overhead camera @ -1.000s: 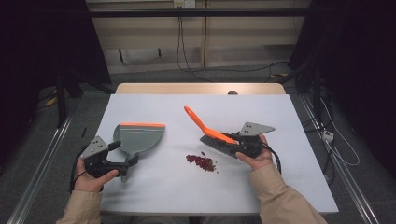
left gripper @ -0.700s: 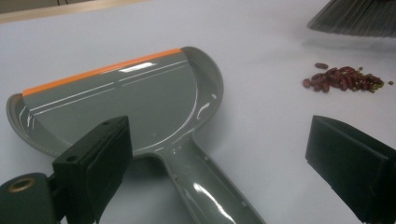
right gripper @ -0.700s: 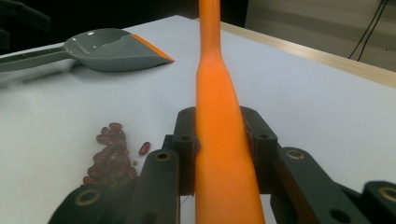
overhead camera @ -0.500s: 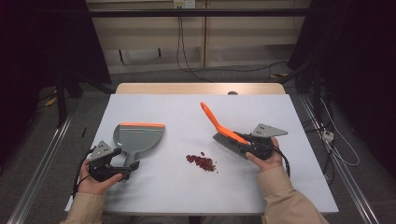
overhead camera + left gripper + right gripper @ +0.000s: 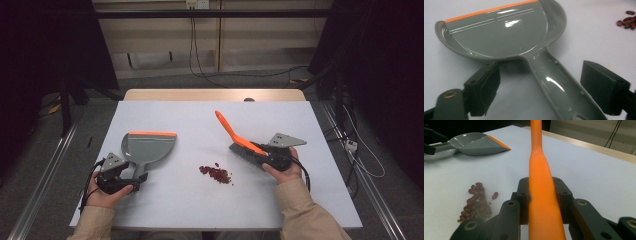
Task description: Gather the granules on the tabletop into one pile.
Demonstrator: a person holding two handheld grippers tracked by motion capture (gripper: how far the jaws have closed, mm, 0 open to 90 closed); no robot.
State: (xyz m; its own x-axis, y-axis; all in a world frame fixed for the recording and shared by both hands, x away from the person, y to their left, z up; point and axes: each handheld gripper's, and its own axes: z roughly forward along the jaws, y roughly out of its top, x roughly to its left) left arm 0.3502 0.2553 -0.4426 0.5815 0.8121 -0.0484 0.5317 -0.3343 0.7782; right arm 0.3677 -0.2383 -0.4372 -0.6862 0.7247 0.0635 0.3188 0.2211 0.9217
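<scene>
A grey dustpan (image 5: 148,147) with an orange lip lies flat on the left of the white table, its handle pointing at me. My left gripper (image 5: 131,178) straddles that handle. In the left gripper view the dustpan (image 5: 499,35) fills the top and the left gripper (image 5: 544,82) has been closing, pads still off the handle on both sides. My right gripper (image 5: 267,159) is shut on an orange-handled brush (image 5: 240,142), bristles down, handle slanting up and left. In the right gripper view the brush handle (image 5: 540,170) runs up between the right gripper (image 5: 541,192) pads. Red beans (image 5: 216,173) lie between the two tools.
The white table top (image 5: 200,115) has a wooden strip along its far edge and dark floor with metal rails on both sides. The beans (image 5: 476,200) lie left of the brush in the right gripper view, and at the top right (image 5: 626,21) in the left gripper view.
The right hand has carried the brush a little to the right, away from the beans, and its handle stands steeper. The left hand has stayed at the dustpan handle.
</scene>
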